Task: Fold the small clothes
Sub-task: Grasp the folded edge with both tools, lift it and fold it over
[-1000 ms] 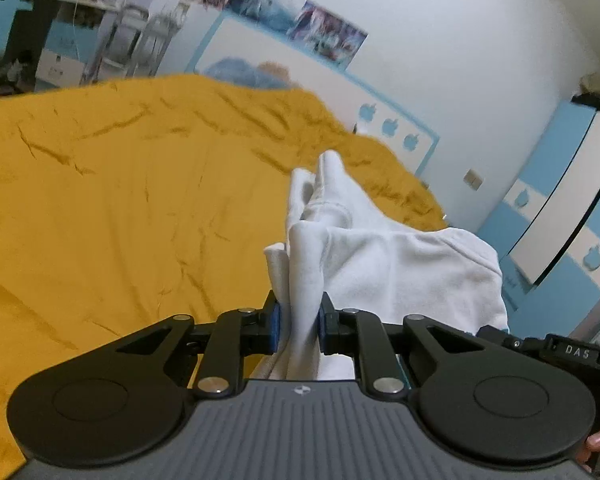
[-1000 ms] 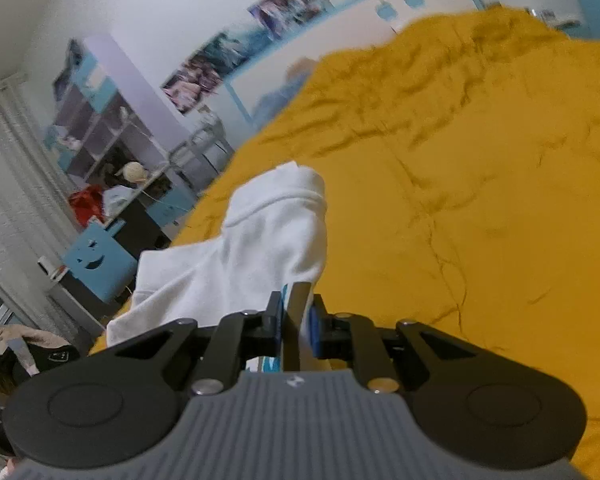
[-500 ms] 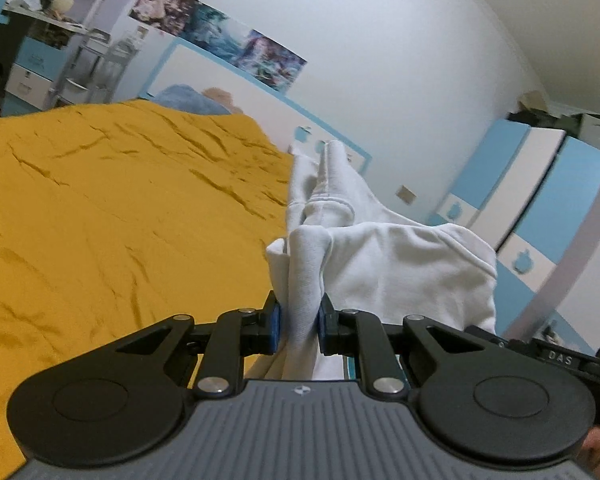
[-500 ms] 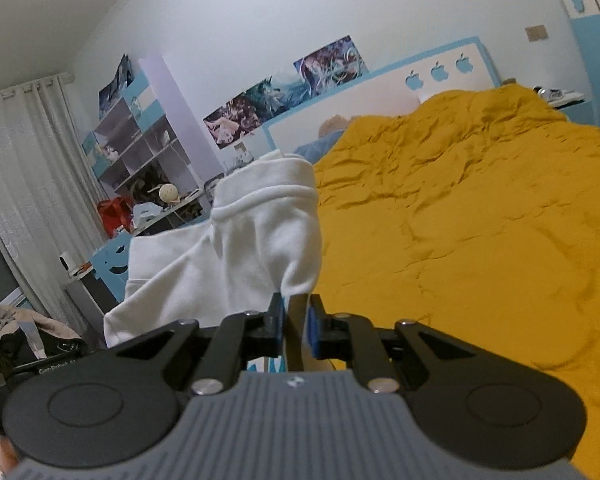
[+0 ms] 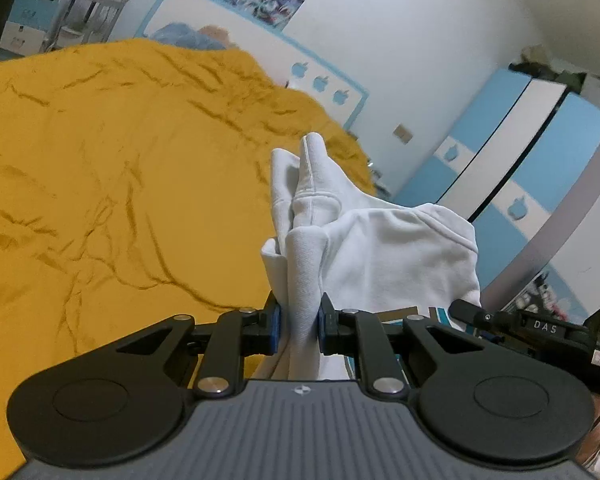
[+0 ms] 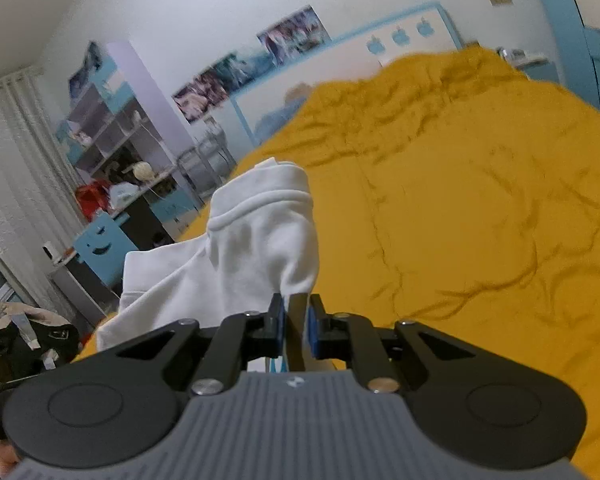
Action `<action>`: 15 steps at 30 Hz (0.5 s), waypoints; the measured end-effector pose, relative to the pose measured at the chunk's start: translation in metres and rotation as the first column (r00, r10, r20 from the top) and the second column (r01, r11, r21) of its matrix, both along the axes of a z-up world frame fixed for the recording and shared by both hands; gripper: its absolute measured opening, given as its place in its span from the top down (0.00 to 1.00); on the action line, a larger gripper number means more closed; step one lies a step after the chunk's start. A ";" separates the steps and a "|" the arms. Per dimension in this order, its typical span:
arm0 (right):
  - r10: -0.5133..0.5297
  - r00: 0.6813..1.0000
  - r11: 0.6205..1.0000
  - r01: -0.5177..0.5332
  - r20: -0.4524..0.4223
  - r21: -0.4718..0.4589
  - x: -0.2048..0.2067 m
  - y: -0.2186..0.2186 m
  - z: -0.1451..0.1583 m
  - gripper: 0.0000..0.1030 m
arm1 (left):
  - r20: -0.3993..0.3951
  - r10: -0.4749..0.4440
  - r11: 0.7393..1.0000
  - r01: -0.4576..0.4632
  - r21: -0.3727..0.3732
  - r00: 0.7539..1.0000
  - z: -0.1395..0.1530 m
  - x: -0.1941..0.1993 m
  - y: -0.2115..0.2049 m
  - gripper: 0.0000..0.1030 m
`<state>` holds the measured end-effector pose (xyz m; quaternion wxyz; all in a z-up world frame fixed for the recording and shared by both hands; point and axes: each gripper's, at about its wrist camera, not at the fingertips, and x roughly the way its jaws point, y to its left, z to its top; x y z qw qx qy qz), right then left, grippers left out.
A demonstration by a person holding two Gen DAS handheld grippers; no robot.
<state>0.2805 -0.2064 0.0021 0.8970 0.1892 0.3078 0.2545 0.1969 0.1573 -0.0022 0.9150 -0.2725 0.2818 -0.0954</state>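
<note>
A: Left wrist view first. What is the left gripper [image 5: 299, 322] doing?

B: Its blue pads [image 5: 275, 326] are clamped on a bunched fold of the white garment [image 5: 388, 256]. The cloth rises from between the pads and stands up in front of the camera, with a cuffed sleeve end at the far tip.

A: And the rest of the garment?

B: It spreads to the right, held above the yellow bedspread [image 5: 112, 184], which fills the left and far part of the view. At the right edge the other gripper [image 5: 540, 326] shows in part. Far right stands a blue and white wardrobe [image 5: 516, 176].

A: Now the right wrist view.

B: The right gripper [image 6: 297, 326] has its pads drawn close on a thin edge of cloth; the strip between them looks dark, so the grip is plain but the detail is not. The garment [image 6: 240, 256] bulks up just beyond the pads and trails to the left, its ribbed cuff at the far end.

A: Surroundings?

B: The bedspread [image 6: 480, 208] covers the right and far side. On the far left are shelves [image 6: 112, 136], a curtain [image 6: 8, 184] and posters [image 6: 252, 64] on the wall.
</note>
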 end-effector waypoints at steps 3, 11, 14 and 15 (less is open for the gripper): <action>0.003 0.999 1.000 -0.004 -0.037 -0.020 0.025 0.011 -0.022 0.94 | -0.040 -0.002 1.000 0.003 0.025 0.999 -0.017 0.020 0.005 0.82; -0.002 0.992 0.996 -0.010 -0.127 -0.090 0.098 0.039 -0.068 0.94 | -0.174 -0.008 0.999 0.016 0.041 0.985 -0.061 0.067 0.018 0.82; -0.010 0.985 0.994 -0.009 -0.174 -0.112 0.117 0.047 -0.088 0.94 | -0.225 -0.013 0.999 0.024 0.042 0.974 -0.078 0.081 0.021 0.82; -0.013 0.982 0.993 -0.009 -0.189 -0.117 0.122 0.048 -0.094 0.94 | -0.241 -0.013 0.999 0.024 0.042 0.970 -0.084 0.084 0.022 0.82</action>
